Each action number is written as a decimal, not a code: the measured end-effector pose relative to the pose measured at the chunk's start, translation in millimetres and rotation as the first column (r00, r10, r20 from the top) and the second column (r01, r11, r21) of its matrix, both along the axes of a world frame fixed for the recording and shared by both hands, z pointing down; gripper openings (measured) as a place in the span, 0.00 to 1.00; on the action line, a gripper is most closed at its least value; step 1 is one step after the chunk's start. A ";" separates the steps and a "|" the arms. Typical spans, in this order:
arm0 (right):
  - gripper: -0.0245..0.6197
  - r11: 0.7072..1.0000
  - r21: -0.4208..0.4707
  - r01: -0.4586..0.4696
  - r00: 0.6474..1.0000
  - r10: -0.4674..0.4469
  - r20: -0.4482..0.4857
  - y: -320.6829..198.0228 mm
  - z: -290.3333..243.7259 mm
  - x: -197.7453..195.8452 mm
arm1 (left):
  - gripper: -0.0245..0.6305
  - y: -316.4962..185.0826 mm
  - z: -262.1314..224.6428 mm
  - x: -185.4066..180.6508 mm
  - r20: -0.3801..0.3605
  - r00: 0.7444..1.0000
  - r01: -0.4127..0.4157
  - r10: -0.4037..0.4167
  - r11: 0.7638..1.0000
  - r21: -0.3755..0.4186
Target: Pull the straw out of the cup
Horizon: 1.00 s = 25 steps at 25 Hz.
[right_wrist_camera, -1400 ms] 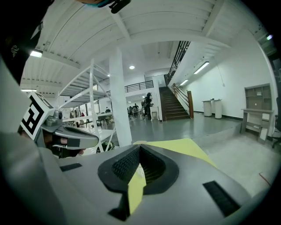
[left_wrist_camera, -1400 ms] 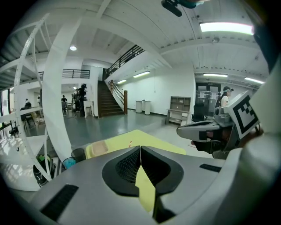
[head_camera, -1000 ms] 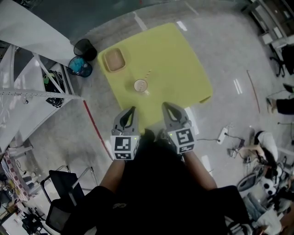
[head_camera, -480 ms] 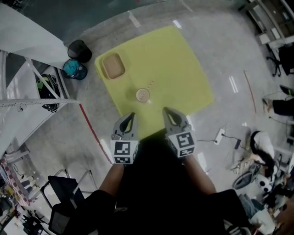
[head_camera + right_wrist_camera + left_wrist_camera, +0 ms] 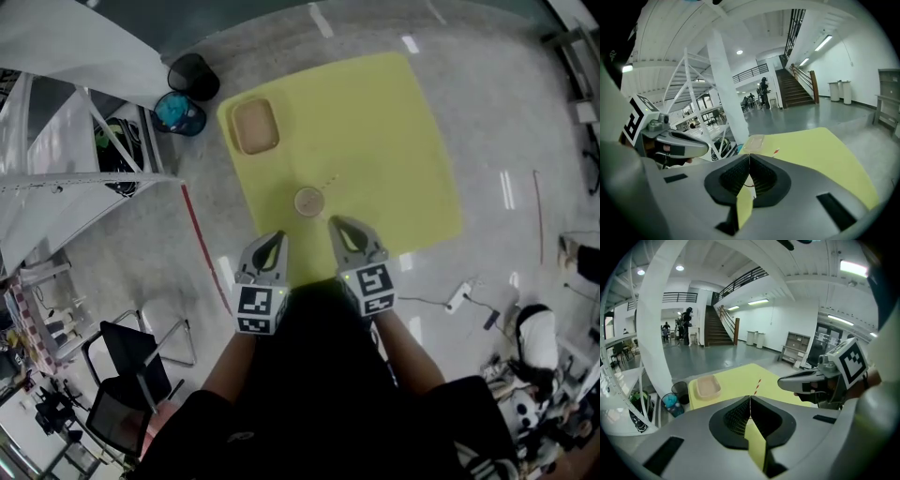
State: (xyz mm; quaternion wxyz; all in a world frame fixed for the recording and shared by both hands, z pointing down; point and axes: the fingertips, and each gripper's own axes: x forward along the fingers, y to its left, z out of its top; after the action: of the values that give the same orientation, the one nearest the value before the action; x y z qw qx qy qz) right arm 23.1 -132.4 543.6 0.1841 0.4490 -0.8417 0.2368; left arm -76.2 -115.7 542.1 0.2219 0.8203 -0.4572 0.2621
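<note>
A paper cup (image 5: 308,201) stands near the front of the yellow table (image 5: 394,131) in the head view. Its red-and-white striped straw (image 5: 328,181) leans toward the back right and also shows as the straw (image 5: 757,385) above the left jaws and the straw tip (image 5: 776,151) in the right gripper view. My left gripper (image 5: 274,237) is shut and empty, just short of the table's near edge, left of the cup. My right gripper (image 5: 334,223) is shut and empty over that edge, close to the cup's right. The jaws hide most of the cup in both gripper views.
A beige tray (image 5: 255,126) lies at the table's far left corner. Beside that corner on the floor stand a black bin (image 5: 192,71) and a blue bin (image 5: 180,113). White metal shelving (image 5: 66,178) rises at the left. A black chair (image 5: 122,403) sits near left.
Both grippers have moved forward and down toward the table's near edge, closing the gap to the cup. Their jaws have stayed shut. The cup and straw have not moved on the table.
</note>
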 end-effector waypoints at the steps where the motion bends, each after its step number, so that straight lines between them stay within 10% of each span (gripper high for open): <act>1: 0.06 1.000 -0.011 0.009 1.000 -0.009 0.007 -2.9 5.5 -1.1 | 0.11 0.5 2.8 -0.8 0.011 1.000 0.005 -0.005 1.000 -0.006; 25: 0.06 0.988 -0.051 0.149 0.989 -0.148 0.012 -34.8 56.5 -7.9 | 0.11 -22.2 37.3 -7.7 0.057 0.989 0.142 -0.140 0.989 -0.048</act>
State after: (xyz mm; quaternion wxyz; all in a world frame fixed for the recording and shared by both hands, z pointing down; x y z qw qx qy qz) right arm 15.3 -167.3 600.2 0.2096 0.3791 -0.8671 0.2458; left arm -83.9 -137.9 579.5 0.2487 0.7727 -0.5130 0.2792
